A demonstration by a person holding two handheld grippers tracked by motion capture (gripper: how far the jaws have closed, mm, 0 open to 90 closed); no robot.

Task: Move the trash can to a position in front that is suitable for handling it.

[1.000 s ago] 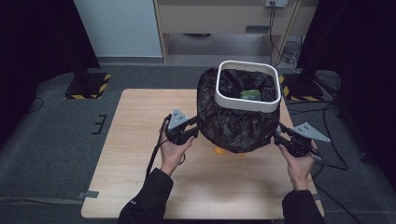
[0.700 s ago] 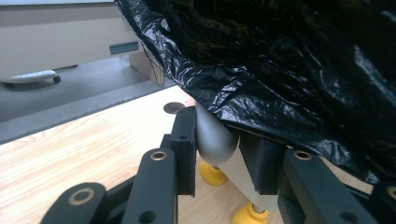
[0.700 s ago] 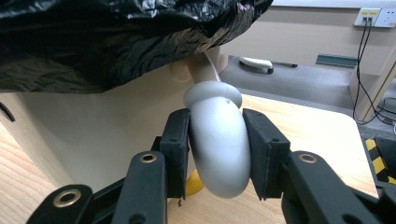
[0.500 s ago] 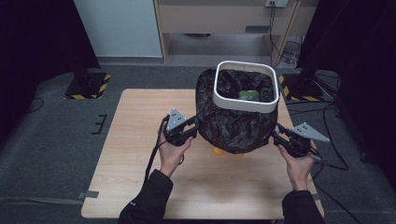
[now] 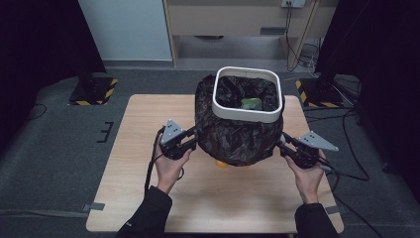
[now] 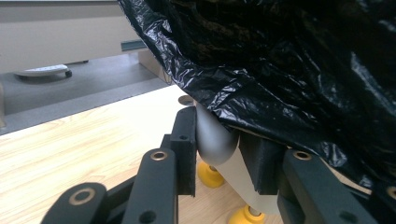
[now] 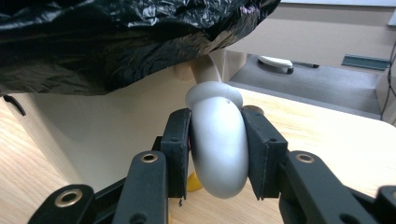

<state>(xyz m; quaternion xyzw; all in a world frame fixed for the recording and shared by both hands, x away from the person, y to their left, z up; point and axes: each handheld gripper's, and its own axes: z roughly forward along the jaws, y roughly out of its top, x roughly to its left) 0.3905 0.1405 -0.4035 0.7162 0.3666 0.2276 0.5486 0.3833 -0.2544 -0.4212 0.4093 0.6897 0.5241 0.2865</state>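
Bin, white plastic w/ black liner [image 5: 237, 139]: we clamp both grey side handles [image 7: 218, 144] btwn jaws; rigid, light, liner slippery.

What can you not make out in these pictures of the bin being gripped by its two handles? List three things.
1. The bin's wall: the hanging black bag covers it in the high view.
2. The green thing inside the bin: too small to identify.
3. The left handle: in the left gripper view, the bag hides its upper part.
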